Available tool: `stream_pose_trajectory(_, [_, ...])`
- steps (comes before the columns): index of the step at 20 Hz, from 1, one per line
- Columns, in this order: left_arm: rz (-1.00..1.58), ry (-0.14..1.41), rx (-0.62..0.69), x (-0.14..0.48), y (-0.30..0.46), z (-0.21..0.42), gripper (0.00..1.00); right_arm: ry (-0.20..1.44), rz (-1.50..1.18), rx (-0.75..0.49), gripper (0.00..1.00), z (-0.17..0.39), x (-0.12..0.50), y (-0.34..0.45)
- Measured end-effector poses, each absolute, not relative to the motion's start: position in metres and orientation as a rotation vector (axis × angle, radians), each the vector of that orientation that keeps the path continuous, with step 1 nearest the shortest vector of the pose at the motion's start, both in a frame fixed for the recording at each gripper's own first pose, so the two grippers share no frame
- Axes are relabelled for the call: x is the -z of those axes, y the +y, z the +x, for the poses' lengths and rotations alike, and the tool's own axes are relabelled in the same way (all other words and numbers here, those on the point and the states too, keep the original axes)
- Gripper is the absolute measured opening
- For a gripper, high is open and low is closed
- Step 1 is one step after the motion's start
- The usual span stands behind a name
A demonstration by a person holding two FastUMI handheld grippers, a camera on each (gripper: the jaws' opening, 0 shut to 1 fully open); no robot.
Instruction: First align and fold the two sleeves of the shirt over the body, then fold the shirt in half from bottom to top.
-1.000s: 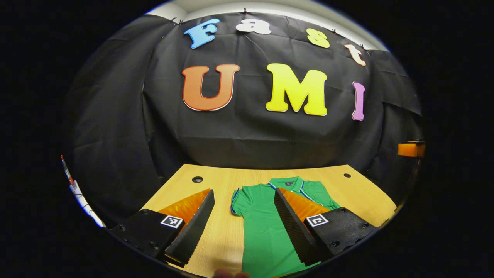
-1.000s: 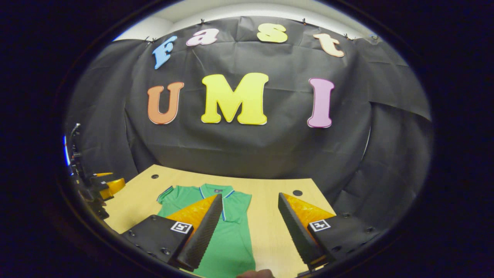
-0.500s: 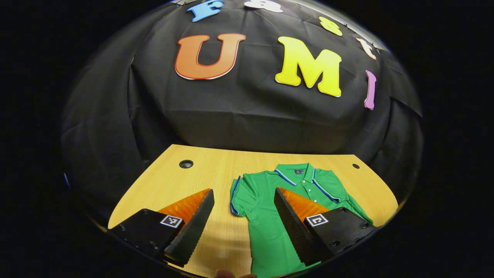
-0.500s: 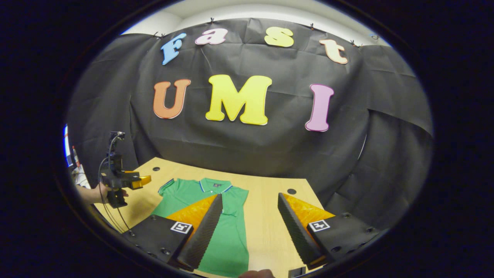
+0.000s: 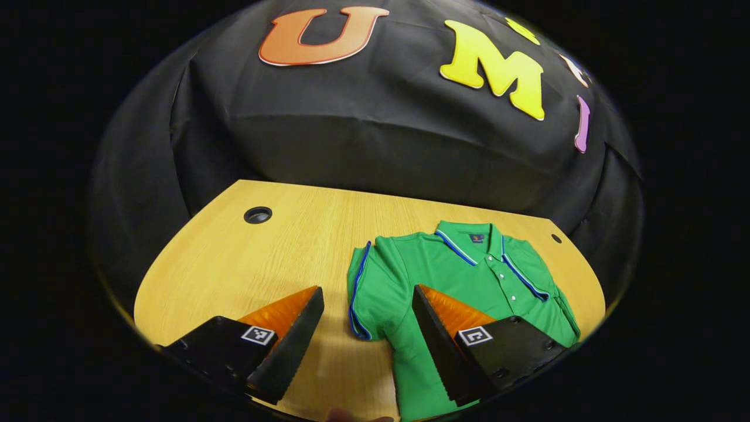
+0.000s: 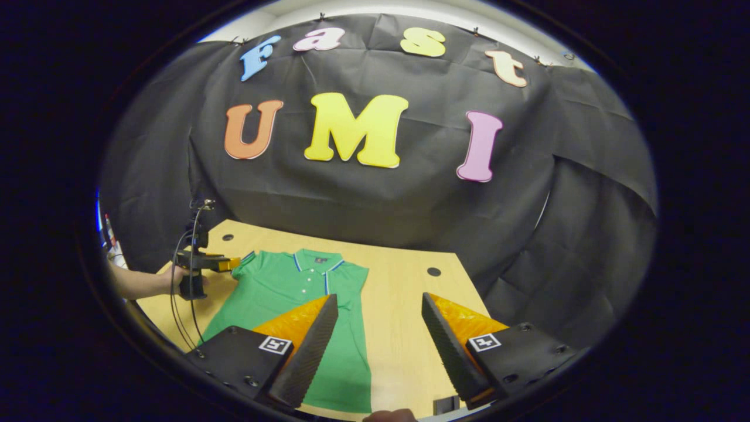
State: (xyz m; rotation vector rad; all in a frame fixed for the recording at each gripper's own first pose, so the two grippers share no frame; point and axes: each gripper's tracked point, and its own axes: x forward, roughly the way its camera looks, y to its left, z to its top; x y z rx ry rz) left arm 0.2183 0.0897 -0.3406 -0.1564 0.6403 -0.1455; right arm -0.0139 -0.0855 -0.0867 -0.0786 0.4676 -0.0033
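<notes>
Both grippers are held spread, with nothing pinched between their fingers. From the left gripper view, the left gripper (image 5: 366,319) is seen above the table (image 5: 281,246), its gap over bare wood and the edge of the shirt's sleeve (image 5: 360,293); one finger is seen in front of the shirt body, the other in front of plain wood. From the right gripper view, the right gripper (image 6: 379,325) is seen over the table's near edge, one finger in front of the shirt's lower part, the other in front of bare wood.

A wooden table is seen set against the black cloth wall (image 5: 375,146). On it the shirt (image 5: 463,275) is laid flat, front up, collar toward the wall, hem toward the near edge. It is a green polo with blue-and-white trim on collar and sleeve cuffs, a buttoned placket and a small tag inside the collar. Both short sleeves are spread out to the sides, not yet folded over the body.

Two round holes are set in the table near its far corners, one (image 5: 258,214) to the sleeve side, one (image 5: 555,238) beyond the collar. In the right gripper view the left gripper (image 6: 225,264) is seen by the far sleeve, held by a hand (image 6: 176,281), with cables hanging beneath it. Whether it touches the sleeve cannot be told.
</notes>
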Motion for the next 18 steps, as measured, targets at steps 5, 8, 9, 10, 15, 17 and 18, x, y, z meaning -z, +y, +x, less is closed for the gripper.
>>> stream_pose_trajectory(5, [-0.155, 0.719, 0.155, 0.373, 0.095, 0.230, 0.92, 0.498, -0.068, 0.034, 0.93, -0.012, 0.096, -0.092])
stream_pose_trajectory(8, [-0.154, 0.738, 0.179, 0.378, 0.090, 0.234, 0.88, 0.529, -0.029, 0.056, 0.94, -0.012, 0.108, -0.097])
stream_pose_trajectory(9, [-0.150, 0.742, 0.190, 0.379, 0.088, 0.233, 0.83, 0.540, -0.012, 0.066, 0.94, -0.013, 0.111, -0.099])
stream_pose_trajectory(10, [-0.152, 0.749, 0.212, 0.381, 0.081, 0.234, 0.90, 0.554, -0.001, 0.081, 0.94, -0.013, 0.116, -0.103])
stream_pose_trajectory(15, [-0.084, 0.752, 0.175, 0.390, 0.092, 0.246, 0.10, 0.572, 0.036, 0.118, 0.89, -0.014, 0.120, -0.113])
stream_pose_trajectory(17, [-0.076, 0.752, 0.190, 0.389, 0.090, 0.246, 0.08, 0.569, 0.036, 0.126, 0.94, -0.016, 0.119, -0.116])
stream_pose_trajectory(18, [-0.071, 0.754, 0.193, 0.390, 0.090, 0.247, 0.07, 0.571, 0.039, 0.128, 0.89, -0.015, 0.121, -0.117])
